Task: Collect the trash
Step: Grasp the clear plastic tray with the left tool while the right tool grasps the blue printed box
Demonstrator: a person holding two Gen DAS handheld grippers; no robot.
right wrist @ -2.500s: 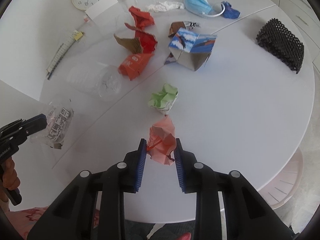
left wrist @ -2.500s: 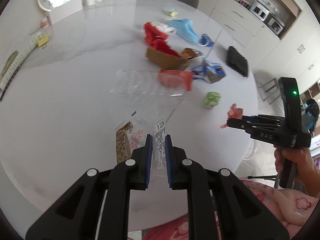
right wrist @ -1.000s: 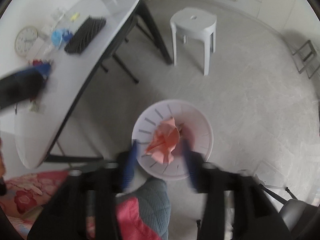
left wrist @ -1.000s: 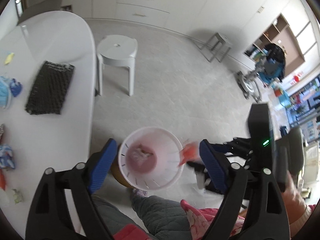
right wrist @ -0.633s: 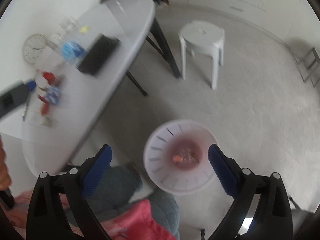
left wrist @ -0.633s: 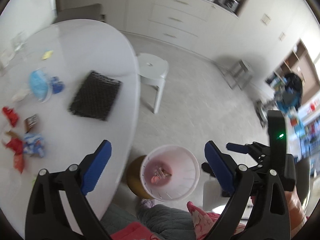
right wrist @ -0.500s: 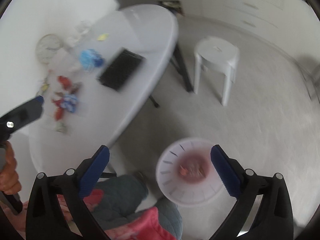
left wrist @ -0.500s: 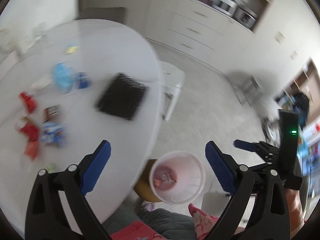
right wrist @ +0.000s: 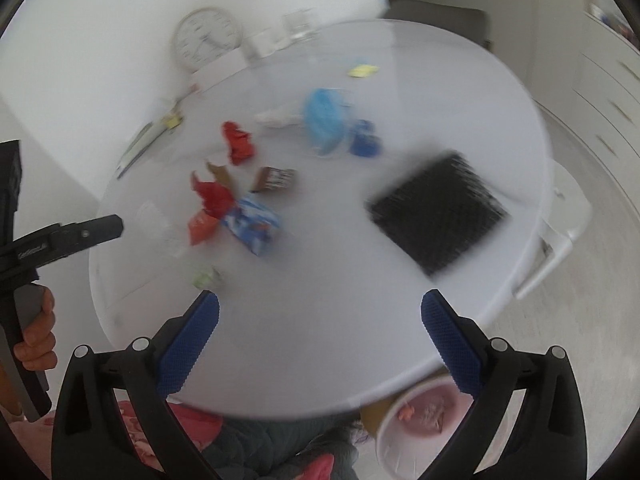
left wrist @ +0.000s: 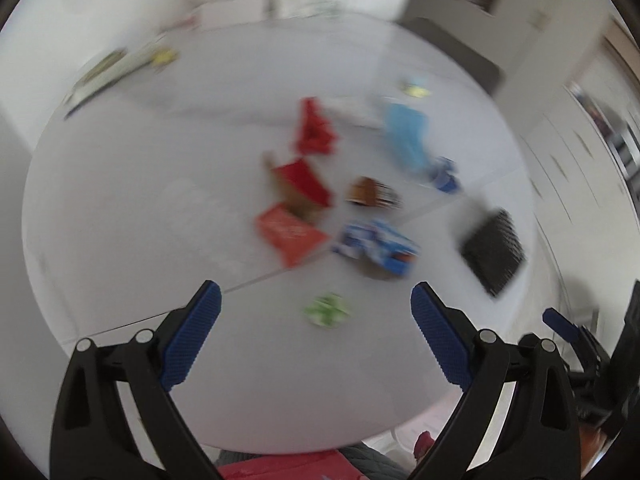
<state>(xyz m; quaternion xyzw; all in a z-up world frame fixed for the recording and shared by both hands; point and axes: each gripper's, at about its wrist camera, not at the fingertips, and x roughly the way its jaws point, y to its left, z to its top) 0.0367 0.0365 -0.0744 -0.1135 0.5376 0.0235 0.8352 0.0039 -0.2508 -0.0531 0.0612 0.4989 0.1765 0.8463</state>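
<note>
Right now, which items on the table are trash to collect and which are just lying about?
Trash: green wad, red wrappers, blue carton, brown wrapper, blue mask; bin takes them.

Lying about: clock, black mat, ruler, stool.

Both claws, left claw and right claw, open, empty.

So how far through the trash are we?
Some scraps already lie in the bin below the table edge. Both grippers, left and right, are open and empty. Left on the table: green wad, blue carton, red wrappers, mask.
</note>
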